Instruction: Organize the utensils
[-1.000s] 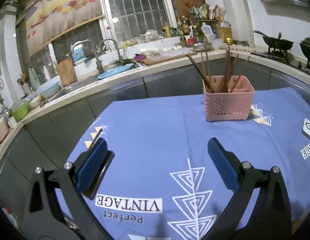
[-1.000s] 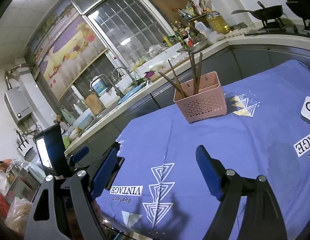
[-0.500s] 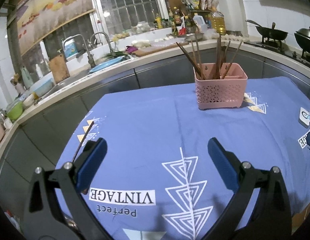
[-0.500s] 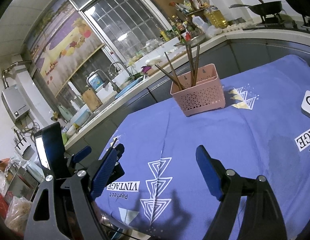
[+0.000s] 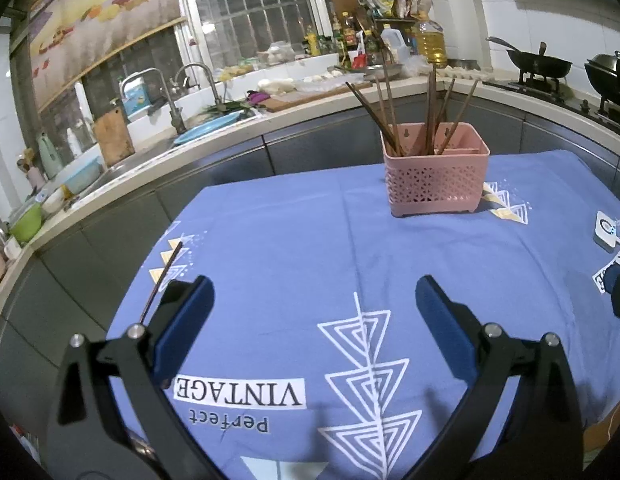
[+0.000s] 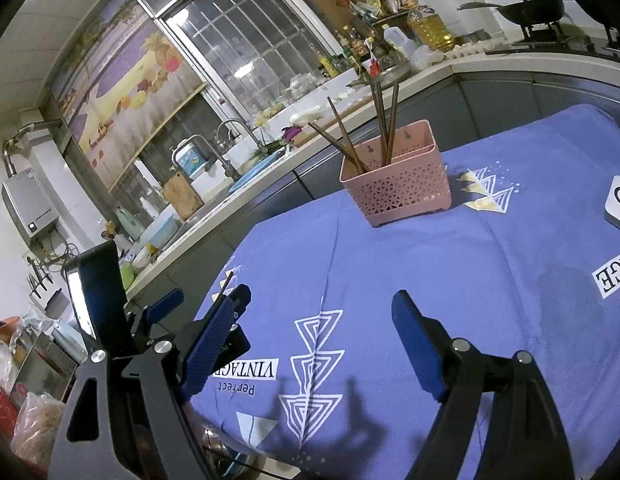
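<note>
Your left gripper (image 5: 314, 320) hangs spread wide and empty over the blue-clothed tabletop (image 5: 294, 240), and your right gripper (image 6: 318, 336) is likewise spread and holding nothing. One loose chopstick (image 5: 164, 278) lies near the tabletop's left edge, just outside your left gripper's left finger, its long axis running from near edge toward far edge with a slight lean. The pink basket (image 5: 436, 176) (already bristling with chopsticks) stands toward the far edge, right of centre. Your left gripper is plainly the nearer; the pick likely calls for a shift leftward.
</note>
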